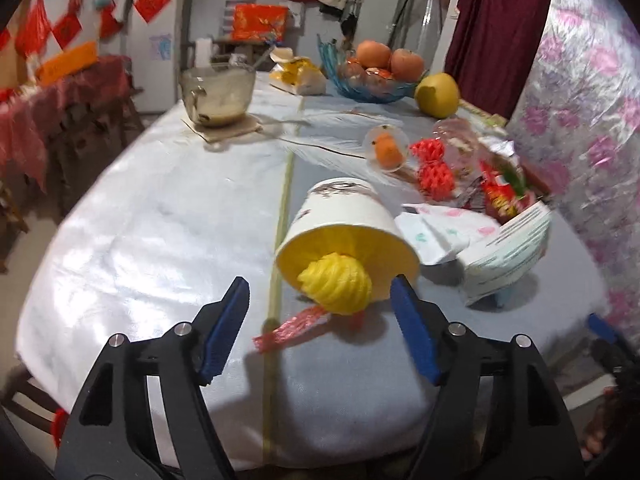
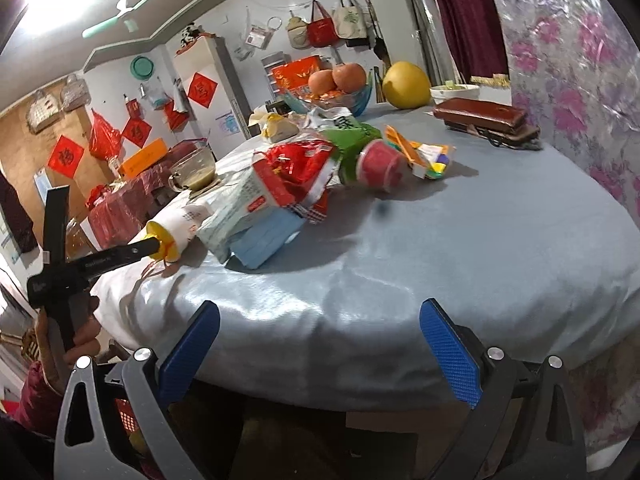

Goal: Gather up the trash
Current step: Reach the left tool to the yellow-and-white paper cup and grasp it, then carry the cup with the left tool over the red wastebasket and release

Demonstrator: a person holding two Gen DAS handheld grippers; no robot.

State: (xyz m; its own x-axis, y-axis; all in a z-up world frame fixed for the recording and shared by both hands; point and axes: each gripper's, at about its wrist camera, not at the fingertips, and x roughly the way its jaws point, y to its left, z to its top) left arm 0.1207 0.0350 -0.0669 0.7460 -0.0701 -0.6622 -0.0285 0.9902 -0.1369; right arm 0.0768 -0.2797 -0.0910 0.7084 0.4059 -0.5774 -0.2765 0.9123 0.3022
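Note:
A white paper cup [image 1: 344, 216] lies on its side on the table, its yellow mouth facing me with a yellow crumpled wad [image 1: 336, 282] in it. A red wrapper strip [image 1: 294, 326] lies in front of it. My left gripper [image 1: 320, 292] is open, its jaws either side of the cup mouth, the right pad [image 1: 408, 308] touching the rim. In the right wrist view the cup [image 2: 176, 228] sits at the left with the left gripper at it. My right gripper [image 2: 320, 320] is open and empty at the table's near edge. A pile of wrappers [image 2: 296, 176] and packets [image 2: 256, 232] lies beyond.
A glass bowl [image 1: 218, 92], a blue fruit bowl [image 1: 372, 80] with oranges and a pomelo [image 1: 436, 94] stand at the back. A red-lidded green container [image 2: 372, 164], a brown wallet [image 2: 480, 116] and a floral wall [image 2: 580, 100] at right. Red net [image 1: 434, 168] and snack bags [image 1: 500, 196] lie right of the cup.

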